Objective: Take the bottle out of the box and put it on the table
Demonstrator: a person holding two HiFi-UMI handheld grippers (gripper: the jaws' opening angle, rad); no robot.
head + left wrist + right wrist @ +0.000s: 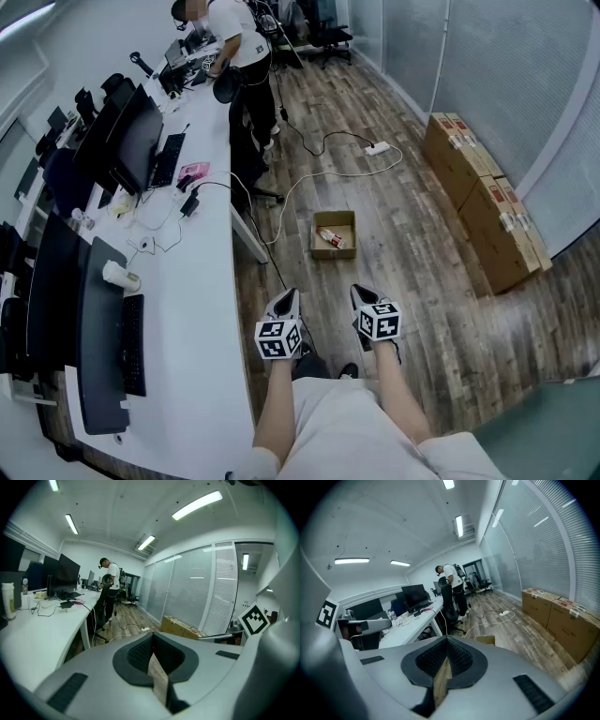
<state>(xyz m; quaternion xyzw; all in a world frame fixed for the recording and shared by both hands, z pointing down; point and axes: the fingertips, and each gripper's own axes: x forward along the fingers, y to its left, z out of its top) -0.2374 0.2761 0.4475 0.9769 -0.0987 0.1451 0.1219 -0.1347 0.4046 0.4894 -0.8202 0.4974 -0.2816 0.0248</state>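
While the bottle (330, 238) lies in the box (336, 221) | left claw (289, 296) closed, empty | right claw (359, 292) closed, empty

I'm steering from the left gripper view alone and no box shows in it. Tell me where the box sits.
Observer: Small open cardboard box on the wood floor, right of the white desk.
Operator: Confirm the bottle is in it.
Observer: Yes, the bottle lies on its side inside.
Operator: Report the right hand-held gripper.
Observer: The right hand-held gripper is shut, nothing between its jaws.
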